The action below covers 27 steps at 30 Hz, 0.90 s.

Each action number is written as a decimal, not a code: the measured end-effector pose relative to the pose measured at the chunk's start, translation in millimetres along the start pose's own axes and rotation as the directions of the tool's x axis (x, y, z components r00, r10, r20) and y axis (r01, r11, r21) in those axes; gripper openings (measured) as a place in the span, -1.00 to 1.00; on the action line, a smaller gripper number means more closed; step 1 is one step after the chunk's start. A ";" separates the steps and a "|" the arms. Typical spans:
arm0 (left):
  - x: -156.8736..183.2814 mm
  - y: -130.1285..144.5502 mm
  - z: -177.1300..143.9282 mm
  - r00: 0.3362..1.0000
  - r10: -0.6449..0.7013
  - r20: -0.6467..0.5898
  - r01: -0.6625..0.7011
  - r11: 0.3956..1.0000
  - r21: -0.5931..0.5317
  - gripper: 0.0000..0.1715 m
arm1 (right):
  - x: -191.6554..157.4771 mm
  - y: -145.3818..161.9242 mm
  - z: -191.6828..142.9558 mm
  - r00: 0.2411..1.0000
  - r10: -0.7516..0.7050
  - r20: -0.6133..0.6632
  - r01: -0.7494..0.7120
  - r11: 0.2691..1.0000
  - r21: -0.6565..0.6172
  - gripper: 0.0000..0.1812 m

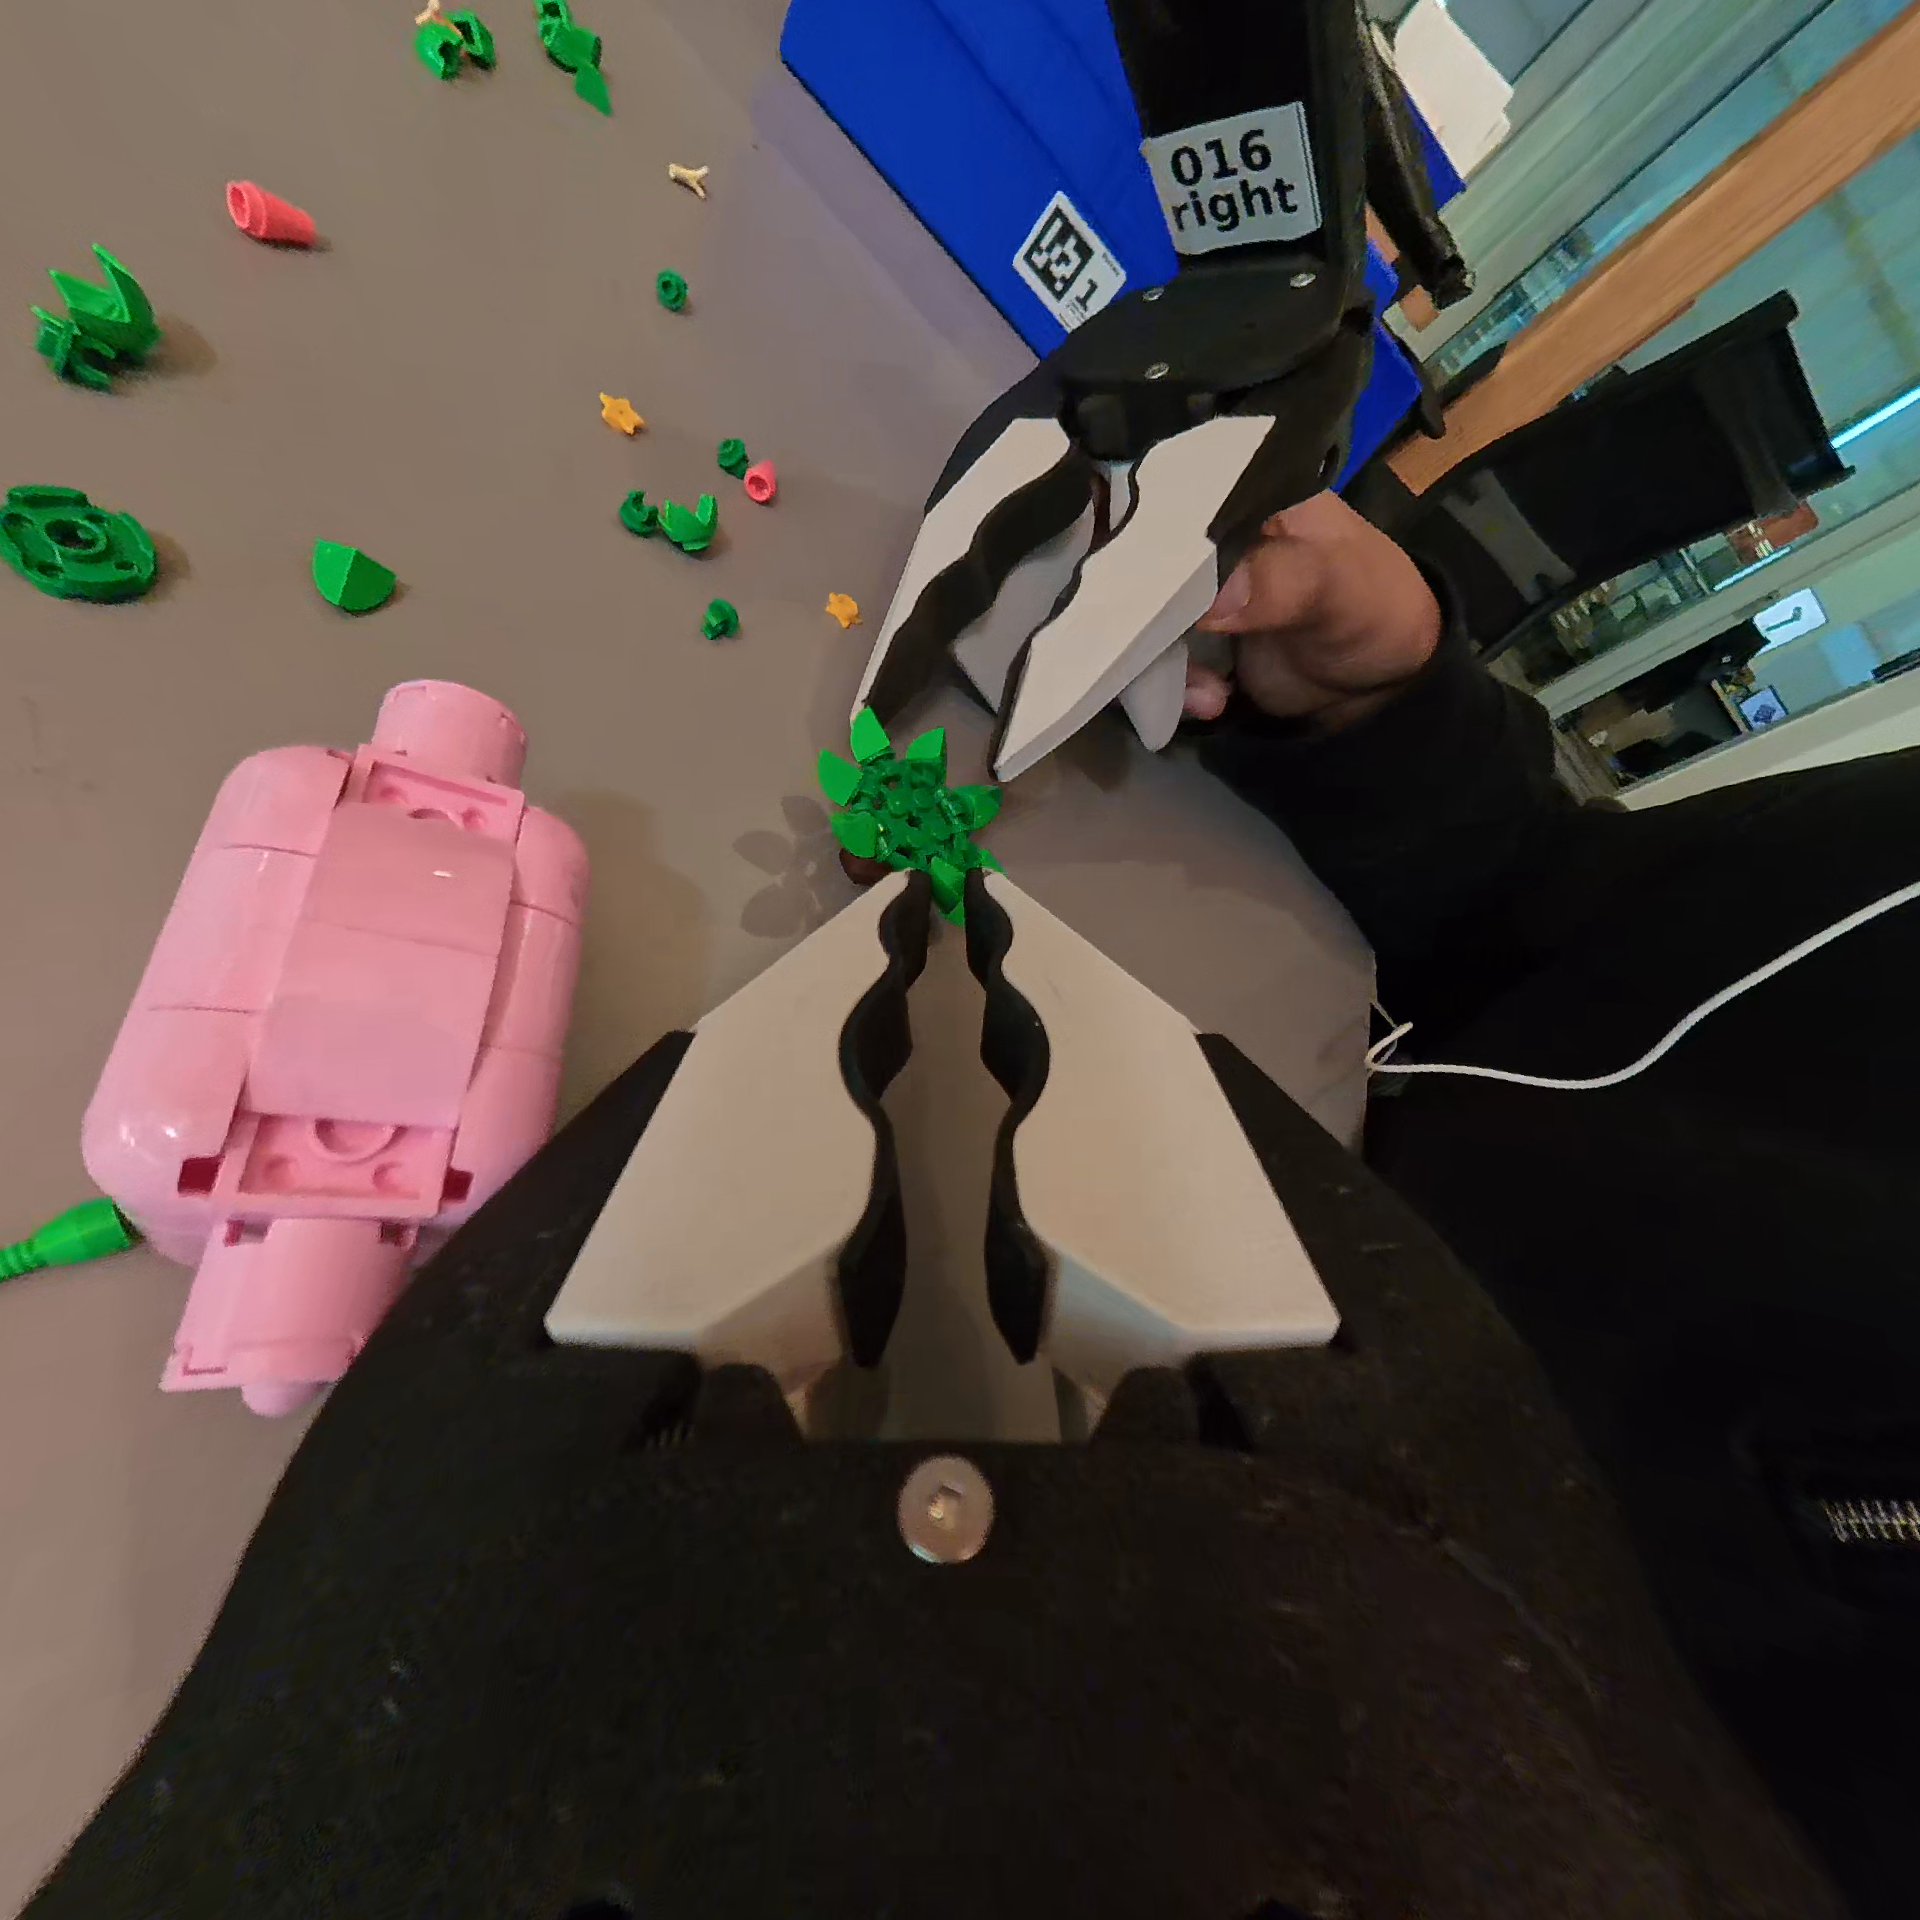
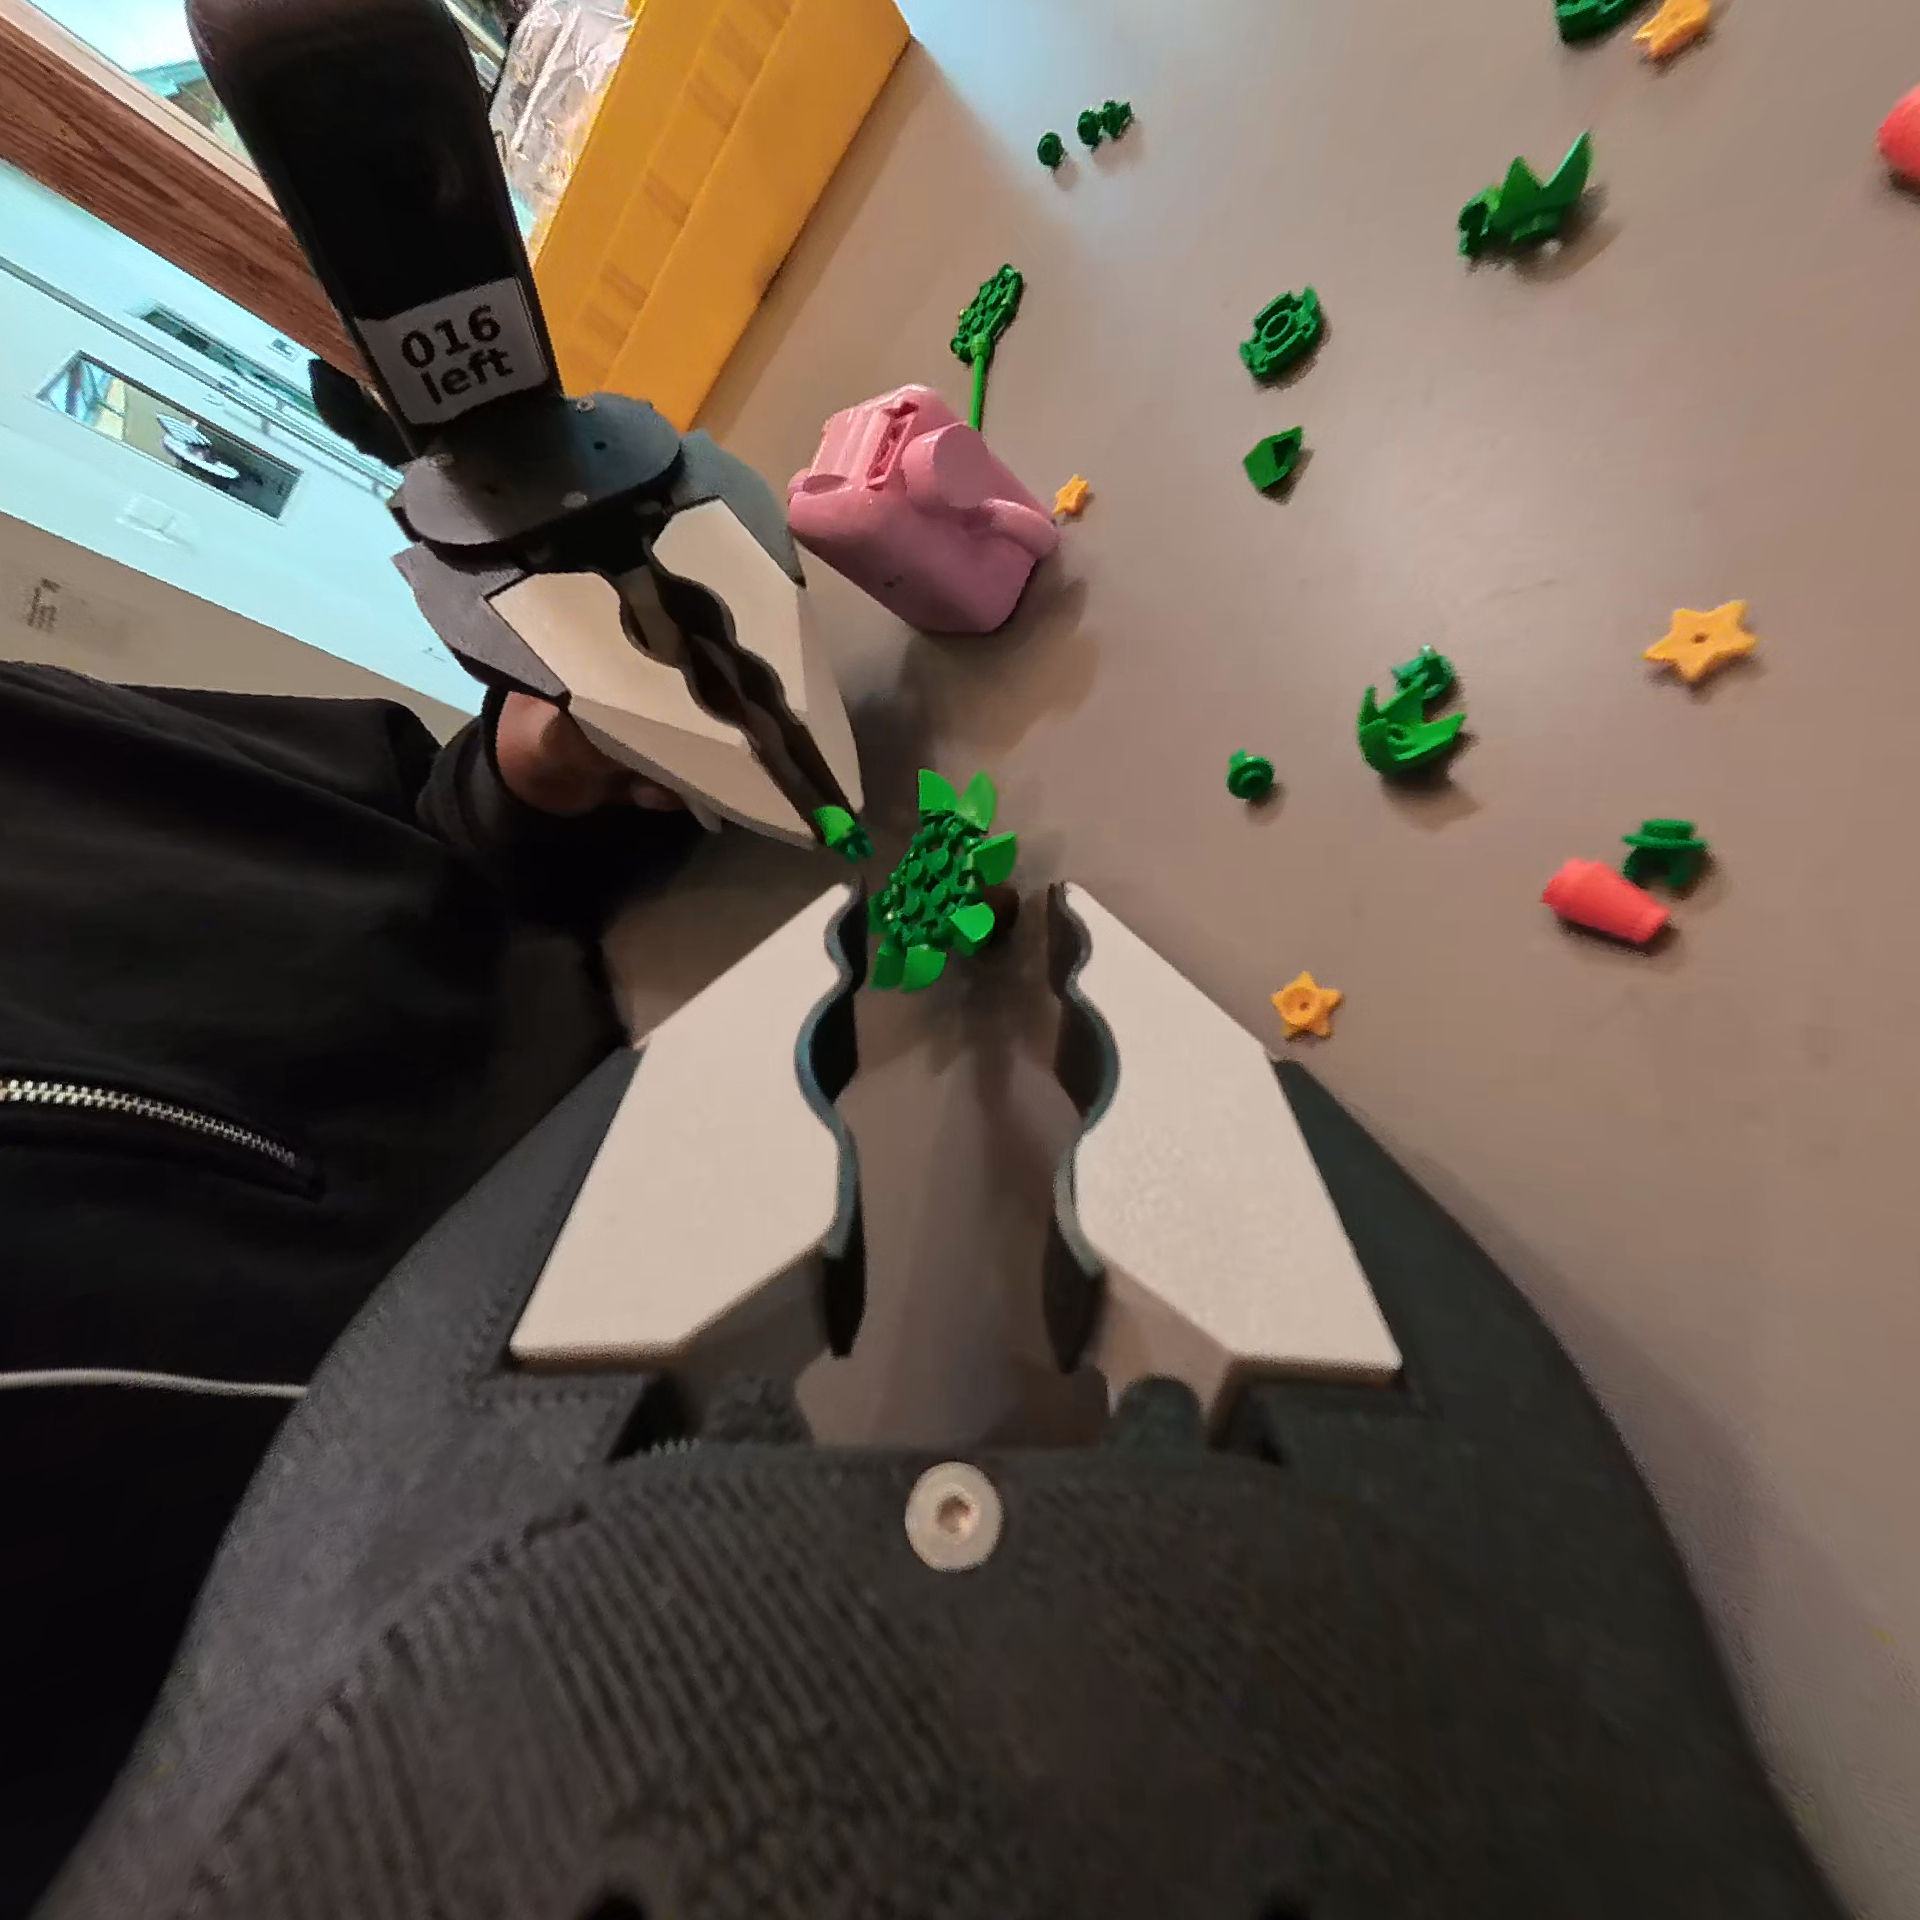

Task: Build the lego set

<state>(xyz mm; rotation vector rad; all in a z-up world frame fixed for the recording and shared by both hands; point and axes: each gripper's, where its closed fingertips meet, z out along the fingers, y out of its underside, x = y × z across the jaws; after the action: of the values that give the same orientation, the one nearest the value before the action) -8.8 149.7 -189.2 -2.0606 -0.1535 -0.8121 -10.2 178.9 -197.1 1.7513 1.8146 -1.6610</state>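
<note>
A green leaf rosette (image 1: 906,810) with a brown piece behind it hangs just above the grey table (image 1: 468,364). My left gripper (image 1: 943,889) is shut on a small green leaf at the rosette's edge; the right wrist view shows it (image 2: 837,823) pinching that leaf. My right gripper (image 2: 954,904) is open, its fingertips either side of the rosette (image 2: 935,899), with the left tip close to the leaves. In the left wrist view the right gripper (image 1: 935,744) comes down from above. A pink brick build (image 1: 332,1018) lies on its side to the left.
Loose green pieces (image 1: 78,540), red cones (image 1: 268,213) and yellow stars (image 2: 1699,639) are scattered over the table. A blue box (image 1: 935,156) and a yellow box (image 2: 707,156) stand at the edge. A green stem (image 2: 987,322) lies by the pink build (image 2: 914,509). A person's hand (image 1: 1320,613) and a white cable (image 1: 1662,1039) are at the right. Both grippers' tips are close together, under 4 cm apart. Left tips and right tips are each some 20 cm from the green stem (image 2: 987,322).
</note>
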 end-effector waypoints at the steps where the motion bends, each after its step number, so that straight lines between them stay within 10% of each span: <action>1: -0.1 0.2 0.5 1.000 -0.002 -0.002 0.002 1.000 -0.003 -0.96 | 0.8 -0.5 0.3 1.000 0.008 -0.001 -0.008 1.000 0.000 -0.65; 17: 0.9 2.9 3.6 1.000 0.009 0.001 -0.009 1.000 -0.028 -0.96 | -9.0 4.7 11.4 0.990 0.090 0.106 -0.083 0.994 -0.067 -0.94; 27: 15.2 -37.2 -30.2 0.988 -0.031 -0.153 0.070 0.963 0.260 -0.97 | -30.9 -38.6 -17.2 0.975 -0.044 0.217 -0.009 0.971 0.239 -0.94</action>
<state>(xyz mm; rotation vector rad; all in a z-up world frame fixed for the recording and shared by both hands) -26.5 145.5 -142.3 -1.7446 -0.2212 -0.9208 -20.0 182.5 -145.7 1.5574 1.5945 -2.0631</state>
